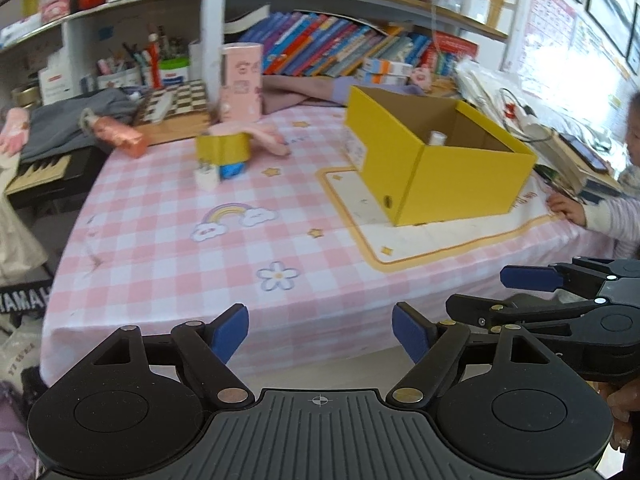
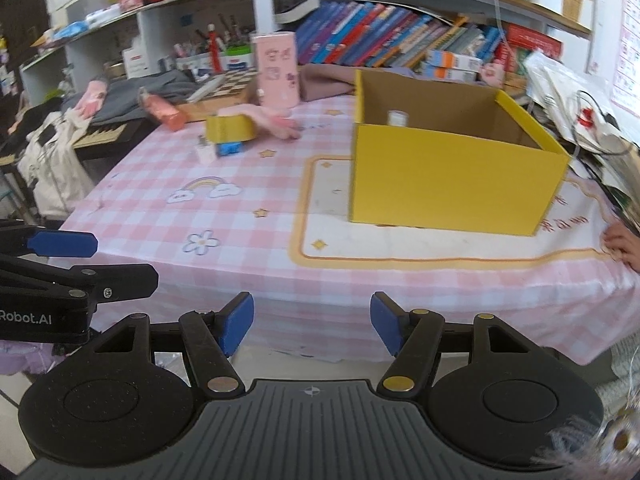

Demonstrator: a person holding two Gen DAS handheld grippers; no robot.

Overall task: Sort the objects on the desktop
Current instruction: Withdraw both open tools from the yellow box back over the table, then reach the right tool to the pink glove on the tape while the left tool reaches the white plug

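Yellow box (image 2: 452, 184) on table, well beyond both grippers' fingers (image 2: 236, 328); fingers spread, empty.

left gripper (image 1: 320, 334): jaws apart, nothing between | right gripper (image 2: 312, 328): jaws apart, nothing between

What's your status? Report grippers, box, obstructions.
Left gripper and right gripper open, empty, short of table. Yellow box open, small white container inside. A hand rests at table edge.

"Robot.AI" on left tongs (image 2: 64, 244); "YAMAHA" lettering (image 1: 24, 300).
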